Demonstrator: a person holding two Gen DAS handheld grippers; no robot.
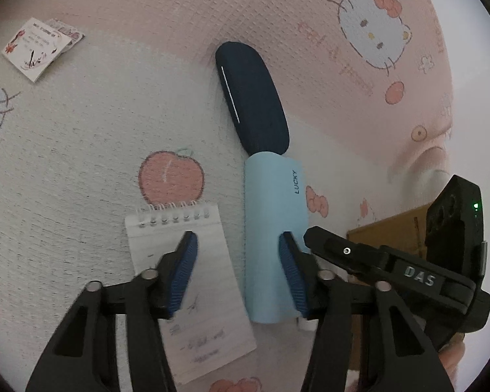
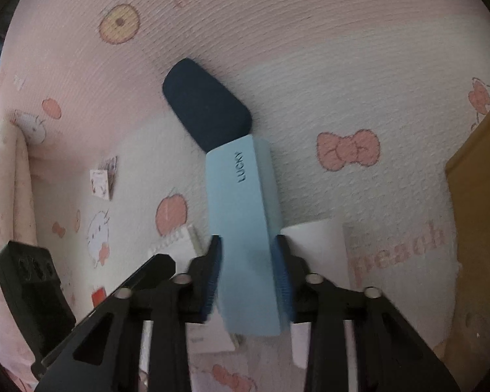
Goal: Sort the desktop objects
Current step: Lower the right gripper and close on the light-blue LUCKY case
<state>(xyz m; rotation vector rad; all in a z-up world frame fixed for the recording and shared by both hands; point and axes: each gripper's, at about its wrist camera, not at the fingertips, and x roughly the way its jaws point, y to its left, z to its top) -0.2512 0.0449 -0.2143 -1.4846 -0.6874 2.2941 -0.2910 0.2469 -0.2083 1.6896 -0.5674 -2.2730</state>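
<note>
Pink cartoon-print counter (image 2: 310, 49) filling frame; right gripper (image 2: 249, 274) jaws clamping light-blue case (image 2: 245, 228) at center; left gripper (image 1: 238, 261) jaws gaping over notepad (image 1: 192, 277).

Black fingers (image 1: 189, 271), ribbed blue pads (image 2: 212, 281)

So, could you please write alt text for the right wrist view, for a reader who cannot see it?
The right gripper is closed on a light blue box marked LUCKY, held above a pink and white cartoon-print cloth. A dark navy case shows beyond the box's far end; a spiral notepad lies lower left.
</note>
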